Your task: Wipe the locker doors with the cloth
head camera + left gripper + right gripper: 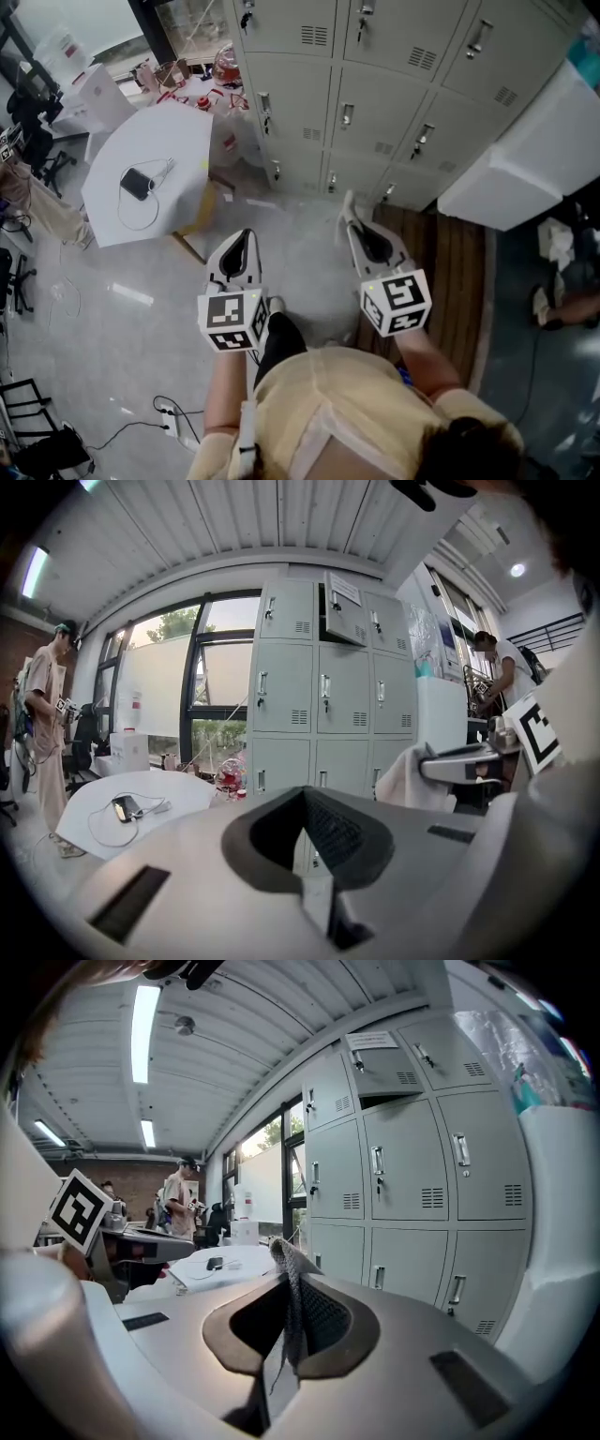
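Right gripper (354,223): I have its jaws pinched hard together on a fold of the cloth (286,1283). Only a short grey woven tip stands up past the jaw line. A short grip of this kind should stop the fabric slipping once it is pressed against metal.
Cloth: it sits in the right gripper alone, in the air and well apart from every door. From the left gripper's camera, more of it hangs pale below the right gripper.
Left gripper (314,897): its jaws are together with nothing between them. I hold it level beside the right one (a spare hand, I judge, to steady a door).
Lockers (375,84): a grey bank 3 columns wide stands straight ahead of both grippers. No gripper touches it.
Open door (345,611): 1 upper door in the middle column hangs ajar. It will likely swing under pressure unless it is braced or shut.
Table (178,131): it is white and lies to my left, carrying a phone (137,184) and its cable, clear of the work.
Stage: approach, with wiping not yet begun.
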Tool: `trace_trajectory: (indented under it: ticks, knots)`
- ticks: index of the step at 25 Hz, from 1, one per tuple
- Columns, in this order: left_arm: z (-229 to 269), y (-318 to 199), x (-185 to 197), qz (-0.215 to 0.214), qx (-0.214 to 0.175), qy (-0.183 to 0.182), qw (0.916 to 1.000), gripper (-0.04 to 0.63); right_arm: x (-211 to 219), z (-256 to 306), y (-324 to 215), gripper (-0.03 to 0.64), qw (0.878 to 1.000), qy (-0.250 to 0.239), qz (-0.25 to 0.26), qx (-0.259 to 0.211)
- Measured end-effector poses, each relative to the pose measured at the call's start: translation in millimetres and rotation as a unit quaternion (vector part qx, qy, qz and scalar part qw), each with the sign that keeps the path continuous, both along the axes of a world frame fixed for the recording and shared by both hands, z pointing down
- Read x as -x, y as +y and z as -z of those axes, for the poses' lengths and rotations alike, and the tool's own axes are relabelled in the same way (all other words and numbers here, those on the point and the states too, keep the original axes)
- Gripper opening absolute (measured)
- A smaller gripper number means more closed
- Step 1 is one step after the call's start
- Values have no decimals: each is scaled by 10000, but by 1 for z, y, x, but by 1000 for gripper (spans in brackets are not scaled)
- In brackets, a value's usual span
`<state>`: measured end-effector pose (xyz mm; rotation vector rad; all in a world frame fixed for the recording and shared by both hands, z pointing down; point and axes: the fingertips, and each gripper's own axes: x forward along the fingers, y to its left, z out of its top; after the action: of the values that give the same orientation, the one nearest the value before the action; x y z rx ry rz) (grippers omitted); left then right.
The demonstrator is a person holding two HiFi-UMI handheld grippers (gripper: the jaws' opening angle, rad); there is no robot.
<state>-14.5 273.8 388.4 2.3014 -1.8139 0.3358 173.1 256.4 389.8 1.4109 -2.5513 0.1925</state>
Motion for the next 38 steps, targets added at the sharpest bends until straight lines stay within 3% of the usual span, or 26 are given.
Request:
trace_trajectory:
  ticks: [14,23,38]
  knots:
    - [-4,-91,98,-383,-16,-182,9991,2,98,-22,-87,18,9989,134,-406,199]
    - [-6,-127,147,-597,-88,-230,9979,2,149,-15,-126,18,9977,189,-647,-67]
    - [-7,-220,180,-358,-184,7,9992,2,190,-10,-227,18,9983,8,-508,-286]
